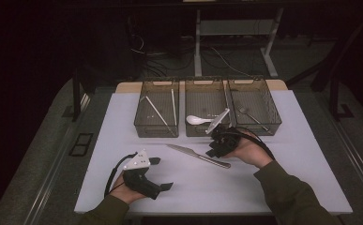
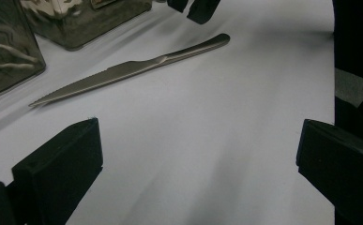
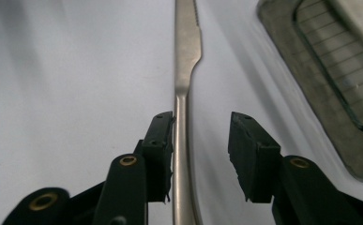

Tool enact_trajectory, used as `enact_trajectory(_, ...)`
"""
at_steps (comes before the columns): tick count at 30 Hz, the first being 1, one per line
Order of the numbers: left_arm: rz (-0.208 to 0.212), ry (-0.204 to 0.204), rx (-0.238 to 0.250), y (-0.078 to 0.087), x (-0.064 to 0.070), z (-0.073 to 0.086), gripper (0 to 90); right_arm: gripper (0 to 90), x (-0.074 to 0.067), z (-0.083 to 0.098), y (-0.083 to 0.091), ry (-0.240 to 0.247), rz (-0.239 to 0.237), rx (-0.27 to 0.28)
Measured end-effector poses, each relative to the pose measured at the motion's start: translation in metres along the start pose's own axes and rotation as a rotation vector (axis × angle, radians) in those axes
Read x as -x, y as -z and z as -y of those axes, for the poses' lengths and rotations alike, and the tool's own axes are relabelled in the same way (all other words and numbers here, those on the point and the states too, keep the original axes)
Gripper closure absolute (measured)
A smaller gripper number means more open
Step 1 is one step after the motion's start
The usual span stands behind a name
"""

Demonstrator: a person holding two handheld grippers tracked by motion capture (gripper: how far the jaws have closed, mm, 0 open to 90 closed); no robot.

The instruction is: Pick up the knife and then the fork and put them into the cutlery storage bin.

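Note:
A steel table knife lies flat on the white table, blade pointing left. My right gripper is low over its handle end. In the right gripper view the knife runs straight away between the jaws of the gripper: the left pad sits against the handle and the right pad stands apart from it. My left gripper rests near the front left of the table, jaws wide and empty. In the left gripper view the knife lies ahead of the gripper.
Three clear bins stand in a row behind the knife: the left bin holds chopsticks, the middle bin a white spoon, the right bin a fork. The table's front edge is close to my forearms.

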State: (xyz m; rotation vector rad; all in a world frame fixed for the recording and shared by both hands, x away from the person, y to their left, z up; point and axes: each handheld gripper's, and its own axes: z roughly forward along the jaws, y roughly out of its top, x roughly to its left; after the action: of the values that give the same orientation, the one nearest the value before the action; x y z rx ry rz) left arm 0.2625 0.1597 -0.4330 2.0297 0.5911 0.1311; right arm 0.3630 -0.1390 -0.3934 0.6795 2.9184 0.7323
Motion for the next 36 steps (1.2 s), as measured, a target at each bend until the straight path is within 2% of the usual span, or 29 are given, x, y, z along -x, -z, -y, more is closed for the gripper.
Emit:
enact_trajectory(9, 0.002, -0.003, -0.002, 0.000, 0.000, 0.000, 0.0, 67.1, -0.005, -0.014, -0.023, 0.035, -0.006, -0.125)
enact_trajectory(19, 0.005, -0.006, -0.002, 0.000, 0.000, 0.000, 0.0, 74.1, -0.009, -0.028, -0.040, 0.079, -0.020, -0.224)
enact_trajectory(25, 0.007, -0.008, -0.003, -0.001, 0.000, 0.000, 0.0, 76.5, -0.012, -0.034, -0.047, 0.096, 0.012, -0.284)
enact_trajectory(29, 0.006, -0.013, -0.002, -0.001, 0.001, -0.001, 0.0, 76.9, -0.012, -0.042, -0.051, 0.091, 0.012, -0.343)
enact_trajectory(36, 0.006, -0.014, -0.006, 0.000, 0.001, -0.001, 0.0, 79.8, -0.017, -0.054, -0.056, 0.080, 0.050, -0.437)
